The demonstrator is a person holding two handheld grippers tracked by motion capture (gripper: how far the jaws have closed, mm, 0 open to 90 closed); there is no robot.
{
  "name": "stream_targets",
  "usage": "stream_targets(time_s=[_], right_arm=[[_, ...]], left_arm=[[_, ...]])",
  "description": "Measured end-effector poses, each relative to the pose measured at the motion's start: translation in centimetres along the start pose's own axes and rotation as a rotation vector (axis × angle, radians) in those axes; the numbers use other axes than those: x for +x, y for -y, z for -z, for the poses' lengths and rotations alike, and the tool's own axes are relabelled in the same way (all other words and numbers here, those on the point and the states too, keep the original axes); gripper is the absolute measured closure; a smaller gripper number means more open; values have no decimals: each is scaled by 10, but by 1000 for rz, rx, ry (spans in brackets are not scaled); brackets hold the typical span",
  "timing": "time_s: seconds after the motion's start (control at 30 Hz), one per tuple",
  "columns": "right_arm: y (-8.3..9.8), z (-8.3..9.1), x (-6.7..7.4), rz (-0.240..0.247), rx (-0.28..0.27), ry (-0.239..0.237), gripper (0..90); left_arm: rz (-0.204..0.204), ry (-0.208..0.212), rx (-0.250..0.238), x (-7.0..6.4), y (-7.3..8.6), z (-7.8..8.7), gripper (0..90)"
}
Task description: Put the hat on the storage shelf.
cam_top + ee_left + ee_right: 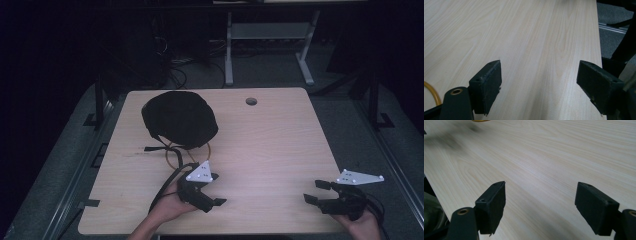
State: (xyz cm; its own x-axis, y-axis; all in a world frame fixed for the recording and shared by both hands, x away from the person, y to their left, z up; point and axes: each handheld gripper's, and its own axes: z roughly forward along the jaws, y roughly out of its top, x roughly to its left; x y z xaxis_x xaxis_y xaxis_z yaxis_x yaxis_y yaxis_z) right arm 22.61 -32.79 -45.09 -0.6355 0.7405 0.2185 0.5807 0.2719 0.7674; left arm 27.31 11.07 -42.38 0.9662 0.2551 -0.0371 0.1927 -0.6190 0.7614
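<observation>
A: High view: light wood counter (280, 145), black cap-like thing, prob. a helmet or hat (180, 119), sitting at far-left part. Domed, matte black, lit too dim to tell material. Black strap pokes out its near-left edge; yellow cord loop (175, 156) runs from under its near side toward the person.

B: Grippers?

A: Left gripper (215, 189) near the front edge, left of centre, just near side of the yellow loop, not touching the black thing. Grey plate on top, cable trailing back by the hand. Right gripper (316, 191) at front-right corner, well apart from the black thing. Both pairs of jaws wide, nothing between them.

B: Gripper views add anything?

A: Left gripper view: jaws spread wide over bare wood grain, bit of the yellow cord (431, 93) at lower left, counter's edge and floor at upper right, which the high view gives no close look at. Right gripper view: jaws also wide over bare wood, a yellow scrap at the top edge, blurred dark shadow upper left. The high view alone carries the black thing's whole outline.

B: Containers?

A: The black thing lies dome up, so can't tell what's under it. Round cable hole (251, 101) in the counter near far edge, right of the dome.
</observation>
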Motion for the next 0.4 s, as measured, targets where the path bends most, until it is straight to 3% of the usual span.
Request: stream_targets(time_s=[0.2,0.3,0.4], right_arm=[[15,3,8,-20,-67,23,233],[20,4,16,-6,-69,59,203],[21,10,20,-5,-112,73,204]], left_arm=[[0,2,-2,1,1,0,197],[-4,5,-1,0,0,-2,197],[-4,7,1,-1,-1,-3,197]])
